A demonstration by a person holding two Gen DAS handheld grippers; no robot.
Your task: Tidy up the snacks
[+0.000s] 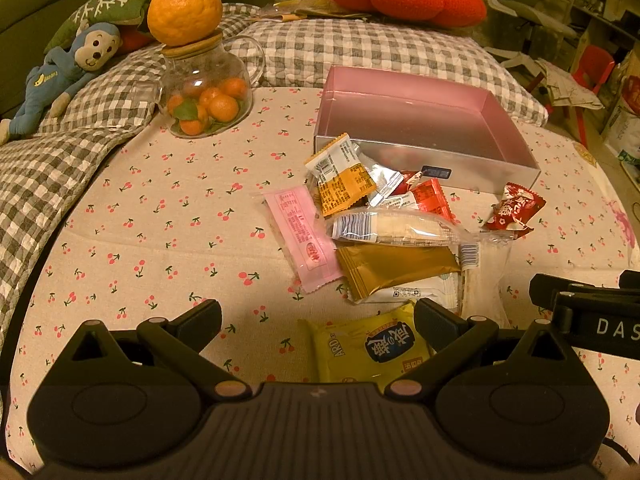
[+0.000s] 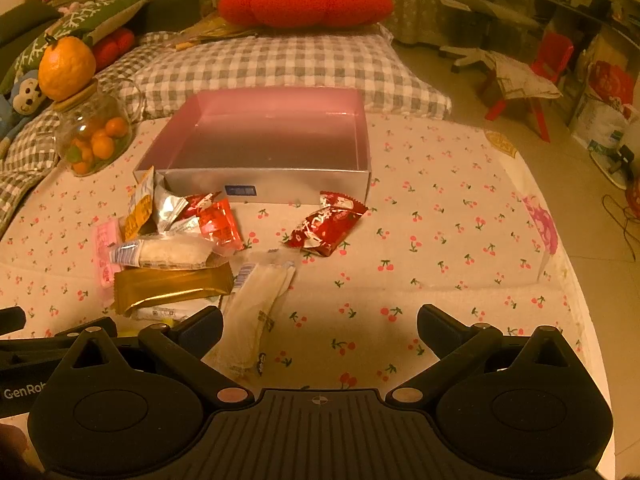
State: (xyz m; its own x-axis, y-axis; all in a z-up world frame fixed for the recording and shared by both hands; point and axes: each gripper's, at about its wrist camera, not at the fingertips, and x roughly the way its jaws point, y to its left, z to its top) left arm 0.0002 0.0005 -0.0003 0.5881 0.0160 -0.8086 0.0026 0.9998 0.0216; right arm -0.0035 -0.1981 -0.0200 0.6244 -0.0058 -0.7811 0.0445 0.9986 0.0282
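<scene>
Both wrist fisheyes low over bed, facing forward, sharing pink box and snack pile, left cam nearer pile.

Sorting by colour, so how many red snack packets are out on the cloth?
3 I can see: a dark red packet lying alone near the box front, plus a bright red packet and a small red-and-white packet in the pile. Others may be buried.

An open, empty square box with pink inside and silver walls sits mid-bed; a heap of wrapped snack packets touches its near-left corner, a red packet lies apart.
</scene>
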